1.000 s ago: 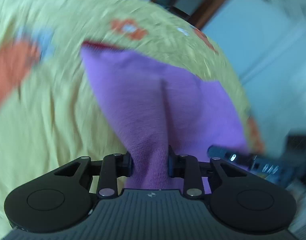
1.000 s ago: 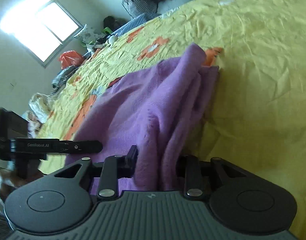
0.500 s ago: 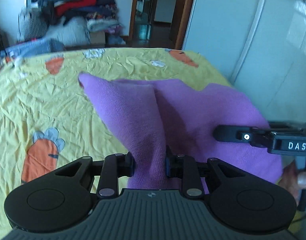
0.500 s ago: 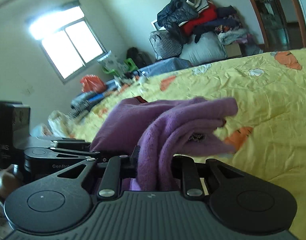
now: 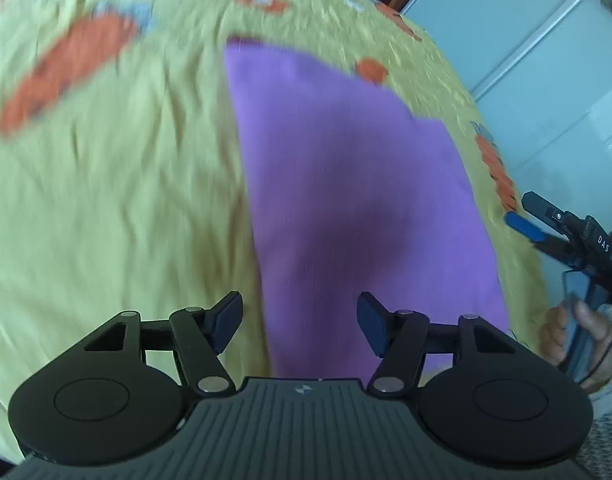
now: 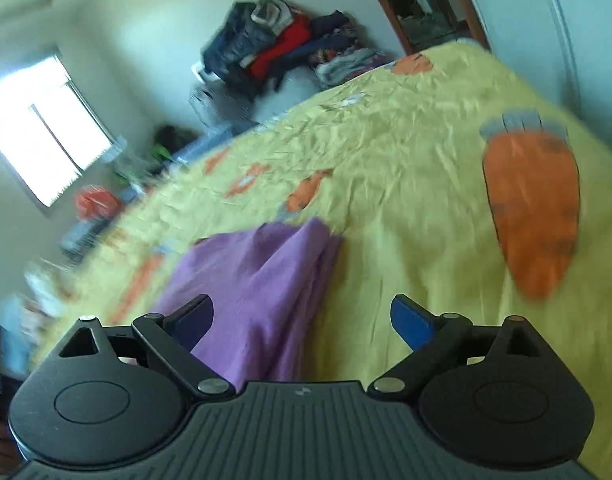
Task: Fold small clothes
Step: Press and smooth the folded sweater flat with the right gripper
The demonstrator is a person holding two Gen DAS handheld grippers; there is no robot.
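Purple knit garment [image 5: 354,200] lying folded lengthwise on yellow carrot-print bedsheet [image 5: 118,184]. Left gripper [image 5: 299,322] and right gripper [image 6: 302,320], jaws just opening, standing apart, pressing nothing, cloth released. Judgement: pulling both clear without snagging fold; next regripping near-end corners, folding toward far end, edges aligned.

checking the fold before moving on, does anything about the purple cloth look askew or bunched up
Mostly tidy. In the left wrist view the purple cloth lies flat on the yellow bedsheet. In the right wrist view its far right edge rises in a loose ridge. Both the left gripper and the right gripper have just opened, gripping nothing.
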